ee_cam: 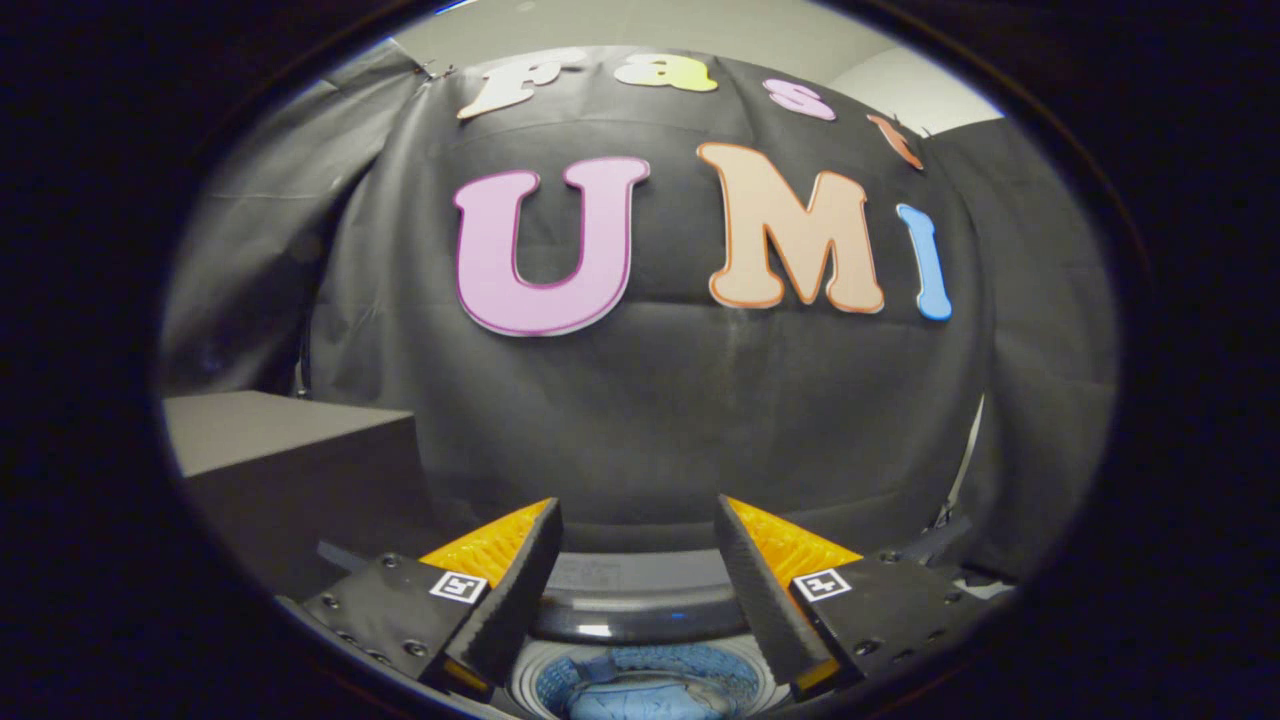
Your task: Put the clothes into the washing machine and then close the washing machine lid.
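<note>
The tool (638, 560) is seen nearest the camera, its two fingers (510, 590) spread well apart with nothing gripped between them; each finger is faced with a dark ridged pad on the inner side and backed in orange, and a small square marker is carried on each black mount. Below and between the fingers, toward 6 o'clock, the washer (640, 610) is seen from above with its top opening uncovered: a glossy dark rim curves across the gap between the fingers, and a pale ribbed ring is seen inside it. Within the drum, blue clothes (645, 690) are seen lying crumpled, directly beneath the gap between the fingers and not touched by either one. A grey panel of the washer is seen just beyond the rim, toward 12 o'clock from the drum. The lid cannot be made out. At about 9 o'clock from the tool, a dark grey box (290, 470) with a flat lighter top is seen standing beside the washer, apart from the left finger. Beyond everything, the black cloth wall (700, 400) is hung, and a pale strap or cord (965, 460) is seen running down it at about 3 o'clock from the tool.
</note>
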{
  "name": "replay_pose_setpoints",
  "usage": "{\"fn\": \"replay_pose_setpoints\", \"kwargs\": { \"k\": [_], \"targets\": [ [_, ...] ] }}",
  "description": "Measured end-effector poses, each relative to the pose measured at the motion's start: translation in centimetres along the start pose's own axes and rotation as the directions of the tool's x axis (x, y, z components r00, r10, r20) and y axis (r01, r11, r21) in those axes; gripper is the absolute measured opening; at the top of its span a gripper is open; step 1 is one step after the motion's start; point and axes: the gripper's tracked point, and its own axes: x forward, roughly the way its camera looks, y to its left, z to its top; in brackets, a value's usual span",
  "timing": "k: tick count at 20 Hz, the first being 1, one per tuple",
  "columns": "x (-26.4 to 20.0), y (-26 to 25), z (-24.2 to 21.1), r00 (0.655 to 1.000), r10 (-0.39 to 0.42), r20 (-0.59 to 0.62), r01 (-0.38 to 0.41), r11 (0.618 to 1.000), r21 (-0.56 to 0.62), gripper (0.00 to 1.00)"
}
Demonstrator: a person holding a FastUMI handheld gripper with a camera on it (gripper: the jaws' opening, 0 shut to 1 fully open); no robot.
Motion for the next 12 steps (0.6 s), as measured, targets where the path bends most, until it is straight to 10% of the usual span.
{"fn": "replay_pose_setpoints", "kwargs": {
  "k": [12],
  "targets": [
    [-1.6, 2.5, -4.9, 0.997, 0.049, -0.052, -0.045, 0.997, 0.065, 0.96]
  ]
}}
